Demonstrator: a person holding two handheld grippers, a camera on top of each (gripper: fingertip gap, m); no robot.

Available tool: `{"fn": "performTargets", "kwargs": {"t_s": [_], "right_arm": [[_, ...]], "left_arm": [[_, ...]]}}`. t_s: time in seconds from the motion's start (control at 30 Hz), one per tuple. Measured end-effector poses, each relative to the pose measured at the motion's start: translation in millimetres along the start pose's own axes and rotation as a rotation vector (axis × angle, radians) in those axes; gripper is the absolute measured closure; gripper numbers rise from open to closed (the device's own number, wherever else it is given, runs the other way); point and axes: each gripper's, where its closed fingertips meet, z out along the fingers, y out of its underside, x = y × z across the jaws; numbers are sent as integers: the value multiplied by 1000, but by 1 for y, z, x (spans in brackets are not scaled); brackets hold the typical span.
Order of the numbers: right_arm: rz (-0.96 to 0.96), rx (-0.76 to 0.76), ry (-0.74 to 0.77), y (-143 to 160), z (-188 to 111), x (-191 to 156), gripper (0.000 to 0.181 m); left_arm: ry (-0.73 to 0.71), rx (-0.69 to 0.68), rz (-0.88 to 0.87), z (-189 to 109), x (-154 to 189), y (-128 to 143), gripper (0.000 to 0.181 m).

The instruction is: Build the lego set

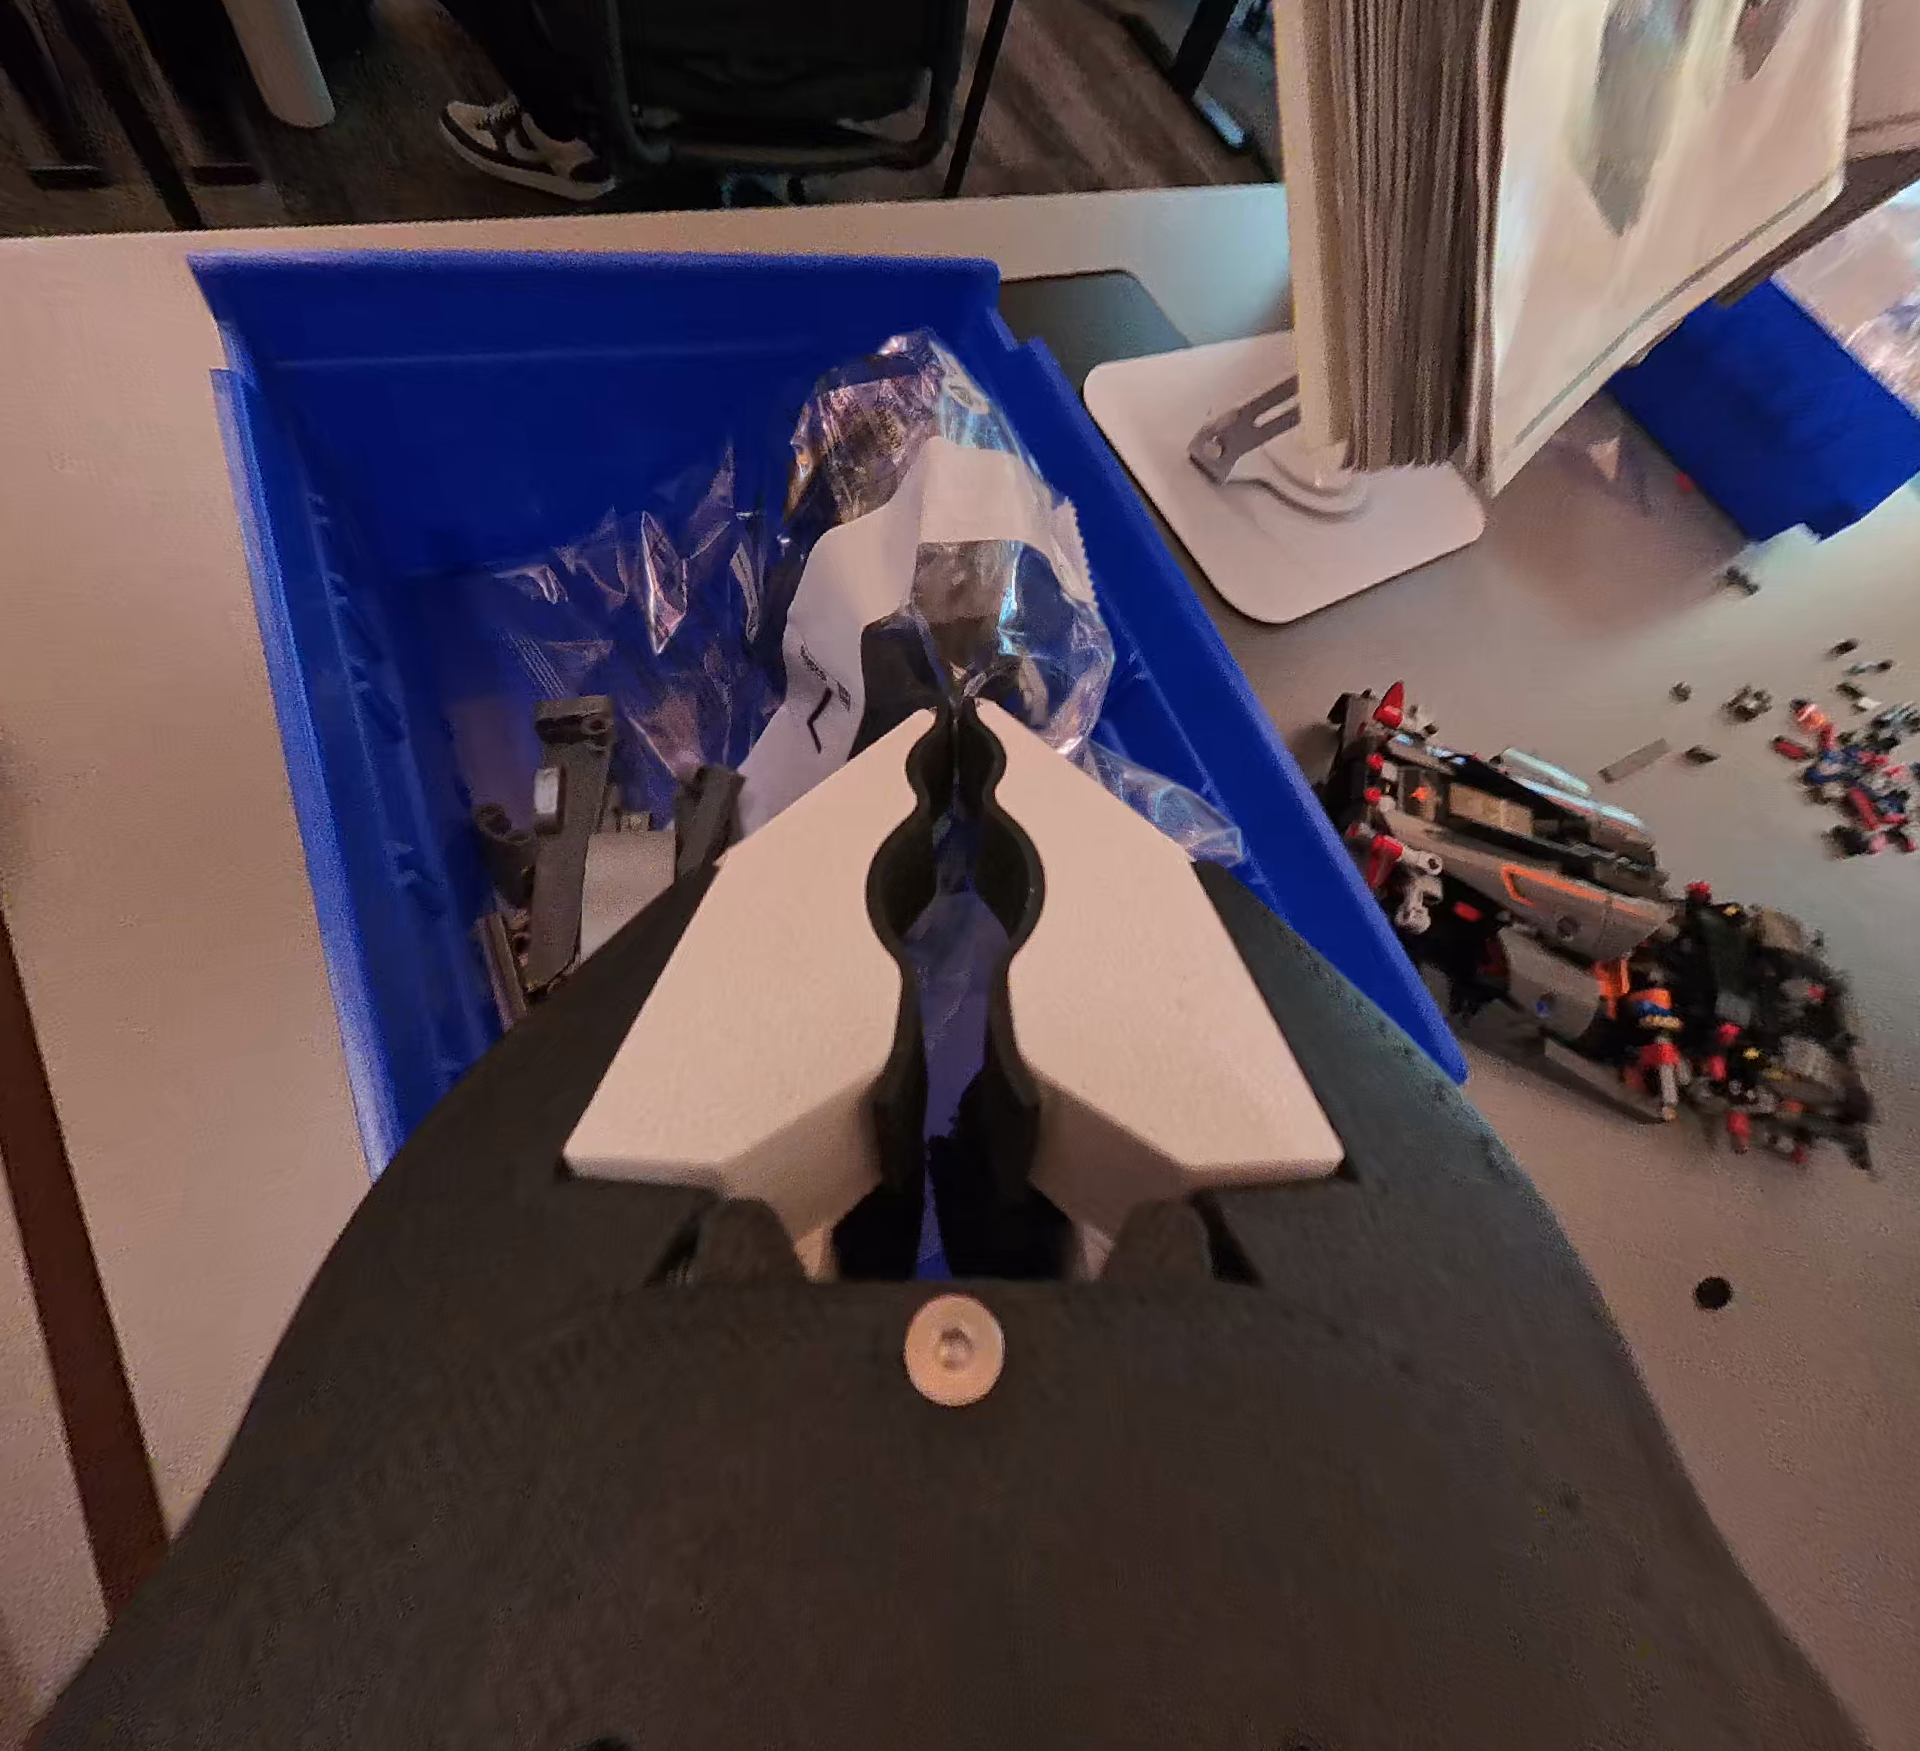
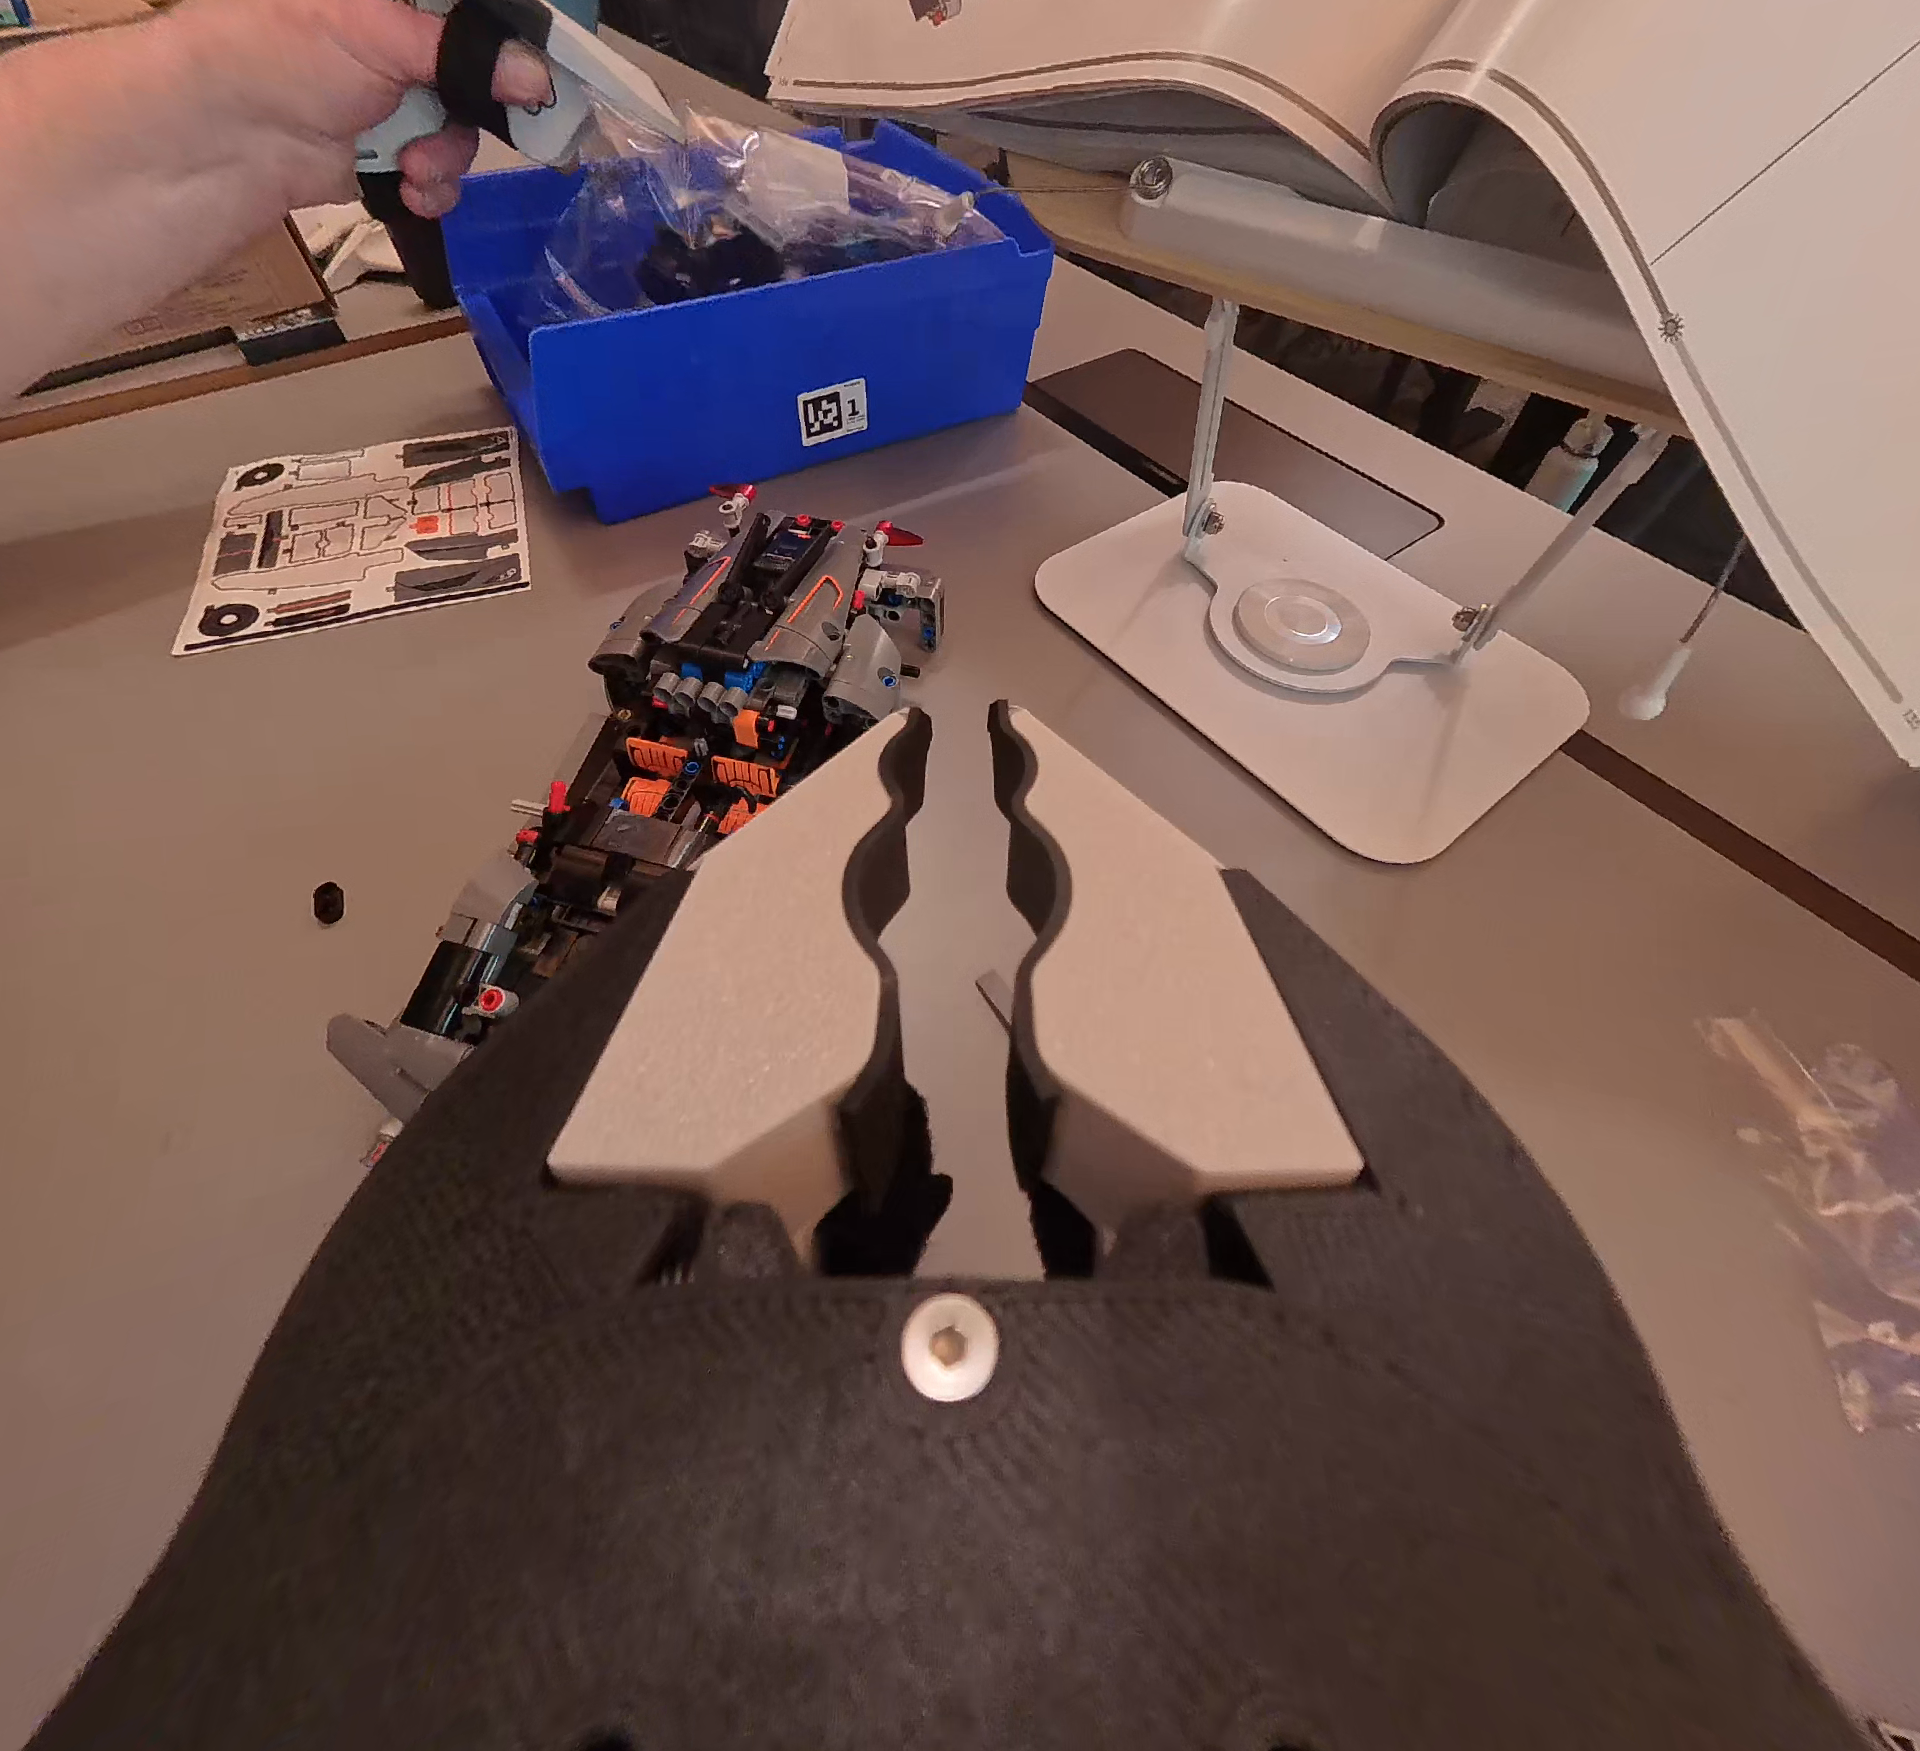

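L gripper (image 1: 958,714) over bin (image 1: 312,621), jaws pinching bag (image 1: 966,600) at tips. R gripper (image 2: 956,714) spread, empty; model (image 2: 717,662) just ahead-left.

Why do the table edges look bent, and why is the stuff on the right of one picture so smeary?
Left wrist view: the booklet and loose bricks at the right are blurred, while the left gripper, pinching the clear bag, stays sharp. Right wrist view: mostly crisp; the wide lens curves the table edges, and the clear wrapper glints.
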Motion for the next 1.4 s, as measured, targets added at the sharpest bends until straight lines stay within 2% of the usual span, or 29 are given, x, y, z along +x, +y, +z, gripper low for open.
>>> {"fn": "performTargets", "kwargs": {"t_s": [0.33, 0.57, 0.93, 1.2, 1.4], "right_arm": [[18, 22, -2, 1, -6, 5, 170], [40, 44, -15, 4, -9, 7, 170], [58, 70, -23, 7, -16, 10, 170], [66, 78, -29, 10, -19, 13, 170], [79, 87, -27, 14, -21, 18, 170]], "left_arm": [[36, 192, -152, -28, -16, -31, 181], [86, 315, -285, -49, -31, -40, 181], [60, 303, -269, -50, -27, -42, 181], [27, 215, -113, -36, -8, -64, 181], [30, 208, -53, -38, 2, -85, 181]]}}
